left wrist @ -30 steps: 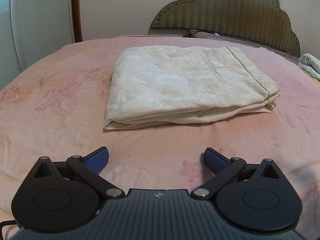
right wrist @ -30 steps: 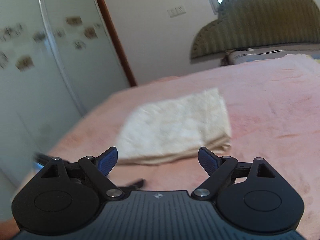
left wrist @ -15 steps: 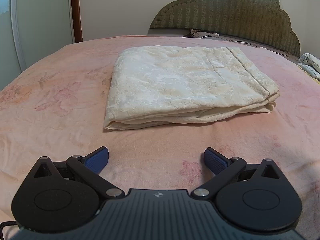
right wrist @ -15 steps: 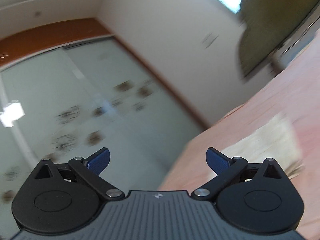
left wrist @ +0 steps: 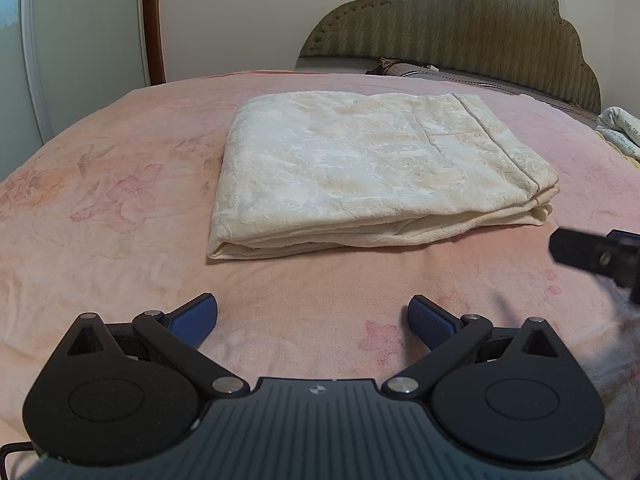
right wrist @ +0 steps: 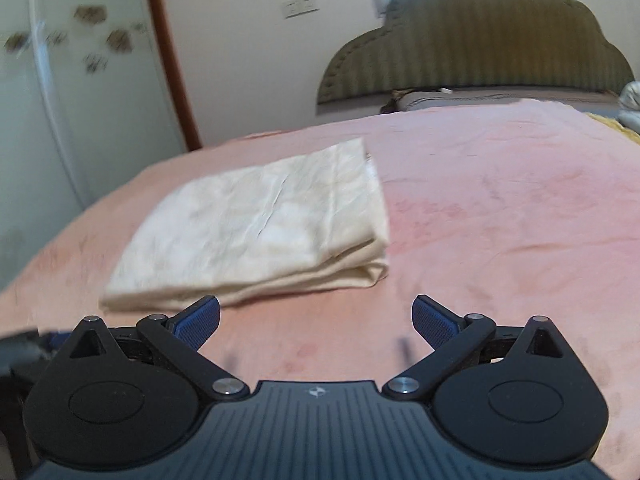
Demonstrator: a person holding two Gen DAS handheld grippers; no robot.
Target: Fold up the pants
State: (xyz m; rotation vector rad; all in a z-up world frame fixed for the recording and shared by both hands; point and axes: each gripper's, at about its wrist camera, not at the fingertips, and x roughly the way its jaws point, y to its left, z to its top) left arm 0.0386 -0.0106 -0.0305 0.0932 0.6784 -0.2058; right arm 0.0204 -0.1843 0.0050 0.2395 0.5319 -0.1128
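Note:
The cream patterned pants lie folded in a flat rectangle on the pink bed; they also show in the right wrist view. My left gripper is open and empty, low over the sheet, a short way in front of the pants' near edge. My right gripper is open and empty, just in front of the pants' near right corner. Part of the right gripper shows at the right edge of the left wrist view.
The pink floral bedsheet spreads all around. A green padded headboard and a pillow stand at the back. Other folded cloth lies at the far right. A wardrobe door stands to the left.
The right gripper swung up toward the wall and has come back down over the bed near the pants. It now shows at the right edge of the left view. The left gripper has not moved.

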